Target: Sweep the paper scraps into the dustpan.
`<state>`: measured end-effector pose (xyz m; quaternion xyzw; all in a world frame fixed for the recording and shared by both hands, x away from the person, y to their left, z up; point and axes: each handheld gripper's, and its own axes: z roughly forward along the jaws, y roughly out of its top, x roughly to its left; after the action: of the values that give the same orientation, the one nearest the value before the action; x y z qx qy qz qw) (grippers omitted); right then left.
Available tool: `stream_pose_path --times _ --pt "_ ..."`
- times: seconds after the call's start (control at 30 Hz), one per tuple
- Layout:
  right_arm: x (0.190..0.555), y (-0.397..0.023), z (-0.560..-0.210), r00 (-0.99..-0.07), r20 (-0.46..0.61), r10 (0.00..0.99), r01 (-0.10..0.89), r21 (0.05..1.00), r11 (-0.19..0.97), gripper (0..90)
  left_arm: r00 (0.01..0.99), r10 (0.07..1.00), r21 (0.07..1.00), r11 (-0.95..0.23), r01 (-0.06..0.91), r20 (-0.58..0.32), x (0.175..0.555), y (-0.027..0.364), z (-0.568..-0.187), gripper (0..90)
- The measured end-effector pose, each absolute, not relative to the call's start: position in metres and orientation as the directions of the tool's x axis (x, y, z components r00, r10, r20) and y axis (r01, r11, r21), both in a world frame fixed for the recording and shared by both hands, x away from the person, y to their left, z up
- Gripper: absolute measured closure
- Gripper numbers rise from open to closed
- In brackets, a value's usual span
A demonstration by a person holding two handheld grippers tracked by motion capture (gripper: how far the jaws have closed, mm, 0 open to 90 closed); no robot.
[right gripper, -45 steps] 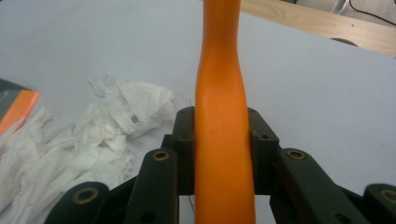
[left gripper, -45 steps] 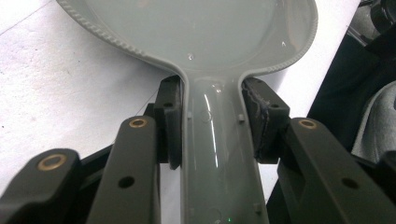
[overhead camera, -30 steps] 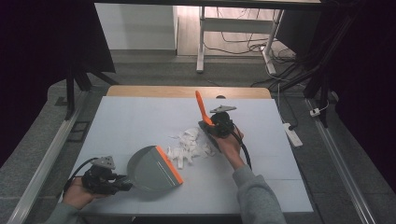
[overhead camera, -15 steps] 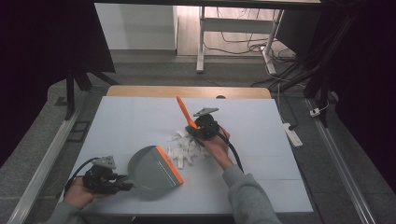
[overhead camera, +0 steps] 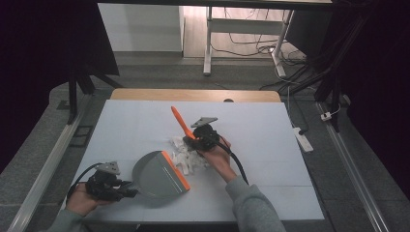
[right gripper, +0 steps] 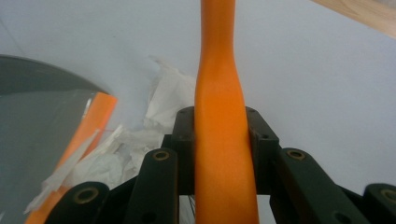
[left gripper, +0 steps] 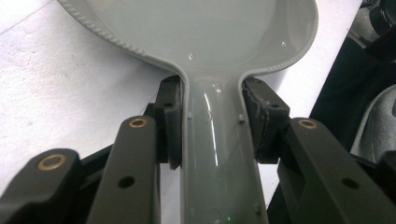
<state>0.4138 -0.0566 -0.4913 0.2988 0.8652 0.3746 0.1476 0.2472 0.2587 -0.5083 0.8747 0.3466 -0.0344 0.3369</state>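
The grey dustpan (overhead camera: 157, 175) is clamped by the left gripper (left gripper: 212, 123); the orange brush handle (right gripper: 220, 135) is clamped by the right gripper (right gripper: 219, 140) beside paper scraps (overhead camera: 188, 155).

We look along our right gripper (right gripper: 219, 140), whose two black jaws press against either side of an orange handle (right gripper: 219, 154). The handle rises from the bottom edge straight up the middle and out past the top. Behind it lies a pale blue-grey table surface (right gripper: 317, 70). To the left, crumpled white paper scraps (right gripper: 135, 140) lie heaped against the orange lip (right gripper: 88, 130) of a grey dustpan (right gripper: 37, 112). A strip of bare wood (right gripper: 364, 11) crosses the top right corner.
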Motion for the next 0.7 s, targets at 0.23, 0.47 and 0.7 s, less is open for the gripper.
stream_pose_path --times 0.23,0.47,0.7 --pt "0.401 -0.045 -0.493 -0.804 -0.018 0.594 0.387 0.742 0.547 70.2 0.757 0.583 0.564 -0.533 0.631 -0.295 0.248 0.259 -0.509 61.4" --pt "0.383 -0.032 -0.492 -0.836 0.019 0.549 0.375 0.75 0.545 70.3 0.756 0.585 0.563 -0.533 0.631 -0.294 0.248 0.258 -0.509 61.4" --pt "0.373 -0.022 -0.49 -0.862 0.069 0.502 0.371 0.76 0.534 70.2 0.755 0.585 0.563 -0.532 0.633 -0.295 0.248 0.258 -0.509 61.4"
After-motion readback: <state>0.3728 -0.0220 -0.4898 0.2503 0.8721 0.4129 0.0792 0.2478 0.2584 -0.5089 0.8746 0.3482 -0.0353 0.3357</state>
